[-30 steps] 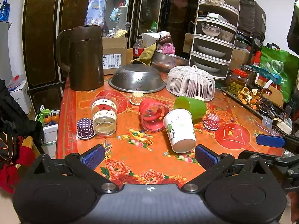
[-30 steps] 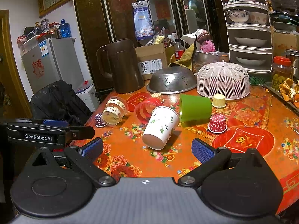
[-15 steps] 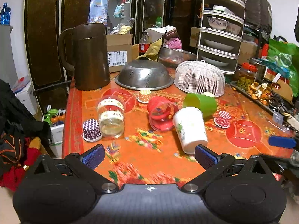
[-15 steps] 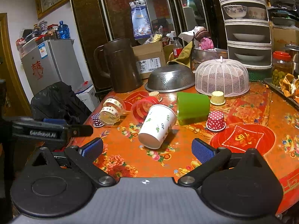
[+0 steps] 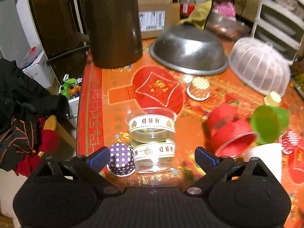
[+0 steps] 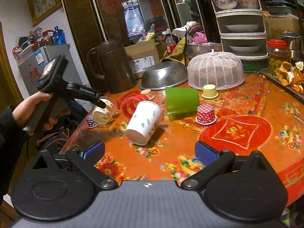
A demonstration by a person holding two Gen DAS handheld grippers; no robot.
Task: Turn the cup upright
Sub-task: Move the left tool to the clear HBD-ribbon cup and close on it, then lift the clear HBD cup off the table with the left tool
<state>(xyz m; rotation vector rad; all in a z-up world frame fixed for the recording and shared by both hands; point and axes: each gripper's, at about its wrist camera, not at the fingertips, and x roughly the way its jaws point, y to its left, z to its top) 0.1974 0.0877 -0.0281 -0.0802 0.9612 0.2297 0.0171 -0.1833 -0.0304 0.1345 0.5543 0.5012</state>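
Observation:
A clear cup with HBD bands [image 5: 152, 138] lies on its side on the orange tablecloth, mouth towards me, between the open fingers of my left gripper [image 5: 153, 156]. It also shows in the right wrist view [image 6: 103, 112], with the left gripper [image 6: 98, 103] just above it. A red cup [image 5: 228, 131], a green cup [image 6: 180, 102] and a white printed paper cup [image 6: 144, 123] also lie on their sides. My right gripper [image 6: 150, 152] is open and empty, a little short of the white cup.
A brown jug [image 5: 112, 26], an upturned steel colander [image 5: 188, 51] and a white mesh food cover [image 6: 215, 72] stand at the back. Small cupcake liners sit around: purple [image 5: 121, 159], red dotted [image 6: 206, 114], yellow [image 6: 210, 91]. The table's left edge [image 5: 83, 114] is close.
My left gripper has moved forward and left and tilted down, so the clear cup now sits between its fingers. The right gripper has barely moved.

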